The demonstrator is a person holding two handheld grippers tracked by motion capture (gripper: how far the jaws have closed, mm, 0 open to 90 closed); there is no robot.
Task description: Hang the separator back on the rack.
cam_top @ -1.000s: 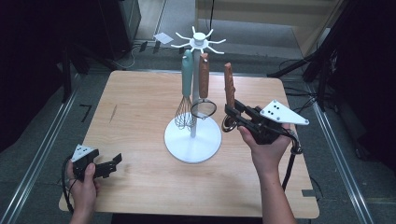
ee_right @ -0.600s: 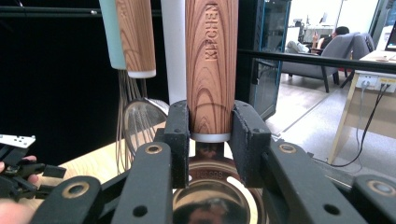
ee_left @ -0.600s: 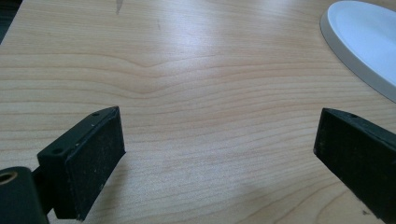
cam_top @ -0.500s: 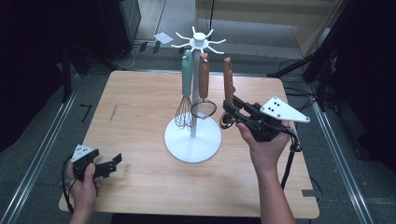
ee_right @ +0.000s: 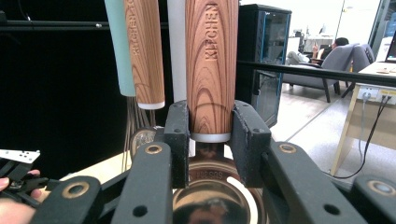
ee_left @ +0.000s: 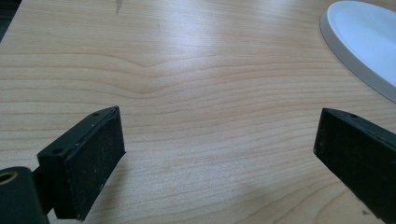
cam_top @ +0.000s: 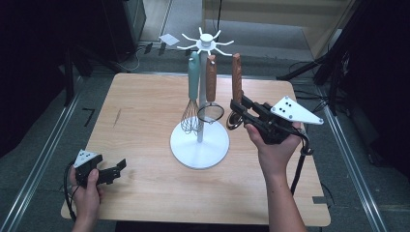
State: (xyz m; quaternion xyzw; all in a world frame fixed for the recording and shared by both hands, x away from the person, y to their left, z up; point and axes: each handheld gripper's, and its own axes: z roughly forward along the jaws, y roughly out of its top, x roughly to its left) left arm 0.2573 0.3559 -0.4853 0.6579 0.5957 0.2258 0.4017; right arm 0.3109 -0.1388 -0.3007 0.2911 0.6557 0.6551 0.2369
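Your right gripper (cam_top: 238,115) is up beside the white stand (cam_top: 200,145), right of its post, and its jaws are clamped on the lower end of a wooden-handled spoon (cam_top: 236,82), just above the metal collar where the handle meets the shiny bowl. In the right gripper view the spoon (ee_right: 211,70) stands upright between the two pads (ee_right: 177,135), both pressing its sides. The handle rises toward the spoked top of the stand; whether it hangs from a hook there you cannot tell. A whisk (cam_top: 193,96) with a pale green handle and a small strainer (cam_top: 211,92) with a wooden handle hang close to the post, just left of the spoon. Your left gripper (cam_top: 110,172) rests low at the near left of the surface (cam_top: 145,101), well apart from the stand, its jaws wide open over bare wood with nothing between them.
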